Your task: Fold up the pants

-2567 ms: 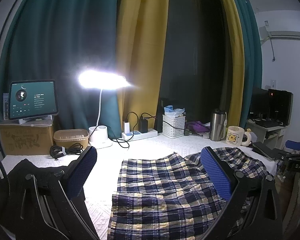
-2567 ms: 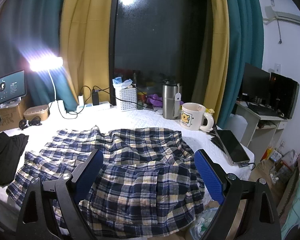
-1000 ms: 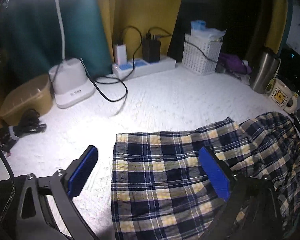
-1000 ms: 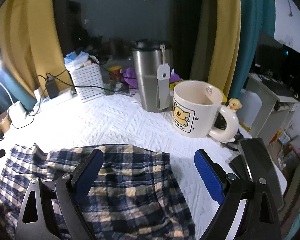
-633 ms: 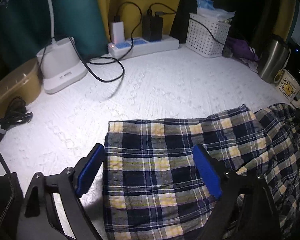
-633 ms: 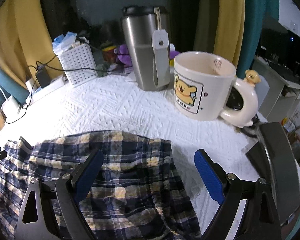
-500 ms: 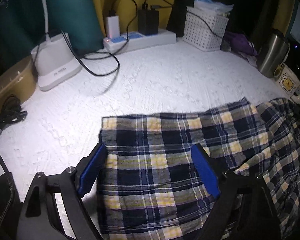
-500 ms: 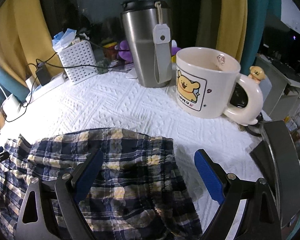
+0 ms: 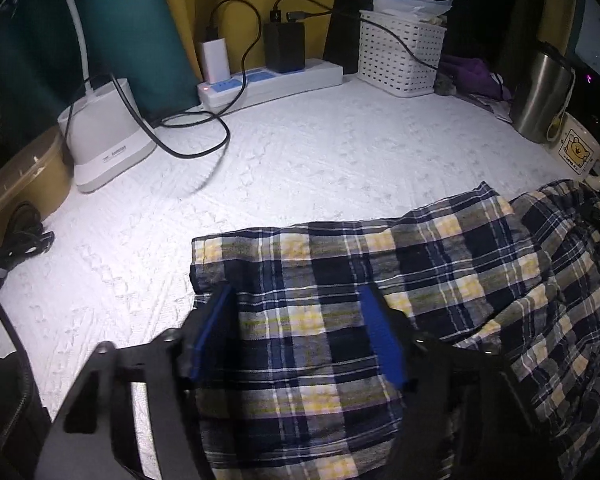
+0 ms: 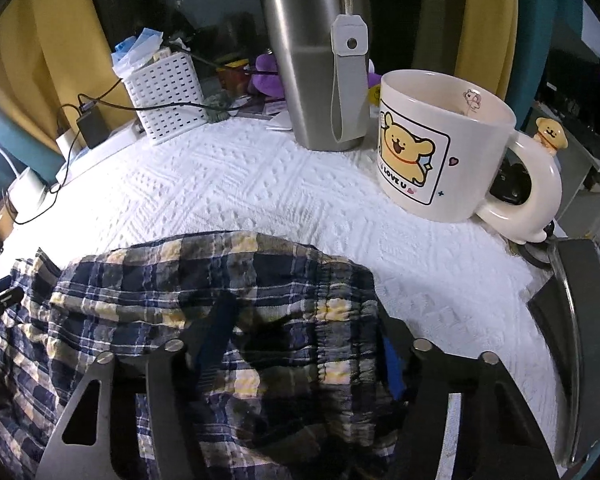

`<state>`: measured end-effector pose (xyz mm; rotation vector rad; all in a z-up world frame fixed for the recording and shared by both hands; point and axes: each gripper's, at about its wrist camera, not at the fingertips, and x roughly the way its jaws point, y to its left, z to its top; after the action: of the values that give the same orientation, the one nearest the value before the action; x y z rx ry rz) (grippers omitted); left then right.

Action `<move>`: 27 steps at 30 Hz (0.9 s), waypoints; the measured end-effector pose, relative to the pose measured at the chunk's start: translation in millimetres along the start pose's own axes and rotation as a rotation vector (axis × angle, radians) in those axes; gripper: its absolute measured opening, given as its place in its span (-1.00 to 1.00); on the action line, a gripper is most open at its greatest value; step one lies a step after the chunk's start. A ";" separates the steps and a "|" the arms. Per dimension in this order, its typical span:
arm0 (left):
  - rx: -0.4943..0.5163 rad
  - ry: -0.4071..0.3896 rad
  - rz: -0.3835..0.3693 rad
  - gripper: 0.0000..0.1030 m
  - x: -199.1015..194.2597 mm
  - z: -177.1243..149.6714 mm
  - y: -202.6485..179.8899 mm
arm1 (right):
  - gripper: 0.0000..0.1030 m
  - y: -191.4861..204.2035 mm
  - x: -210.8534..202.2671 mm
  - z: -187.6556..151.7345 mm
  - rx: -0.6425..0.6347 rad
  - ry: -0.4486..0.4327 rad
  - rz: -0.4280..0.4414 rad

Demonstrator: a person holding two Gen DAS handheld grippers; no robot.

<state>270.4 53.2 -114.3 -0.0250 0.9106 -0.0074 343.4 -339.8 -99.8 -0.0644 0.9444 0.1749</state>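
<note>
Your cream bear mug reads "LOVE U". Both grippers' jaws, left and right, have been closing, still spread, straddling the navy-and-yellow plaid pants.

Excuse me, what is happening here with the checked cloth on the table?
A person is starting to fold plaid pants on a white table cover. The left gripper sits at one end of the pants, the right gripper at the elastic waistband near the mug. Both sets of jaws have just been closing, with fabric between them. Nothing is folded yet.
</note>
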 end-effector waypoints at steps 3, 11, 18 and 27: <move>-0.003 -0.017 0.006 -0.53 -2.4 0.2 0.2 | -0.04 -0.6 0.2 -0.2 0.001 -0.002 -0.011; -0.032 -0.057 -0.022 -1.00 -14.4 -2.5 4.9 | -0.53 9.0 -10.5 -1.9 -0.035 -0.040 -0.038; -0.093 -0.140 -0.027 -1.00 -44.8 -2.9 26.9 | -0.57 24.9 -33.8 0.5 -0.063 -0.097 -0.055; -0.106 -0.231 -0.028 -1.00 -73.4 14.8 49.1 | -0.58 64.4 -65.6 20.9 -0.108 -0.219 -0.039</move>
<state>236.9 103.8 -48.5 -0.1342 0.6790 0.0174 311.0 -281.6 -33.0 -0.1604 0.7148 0.1928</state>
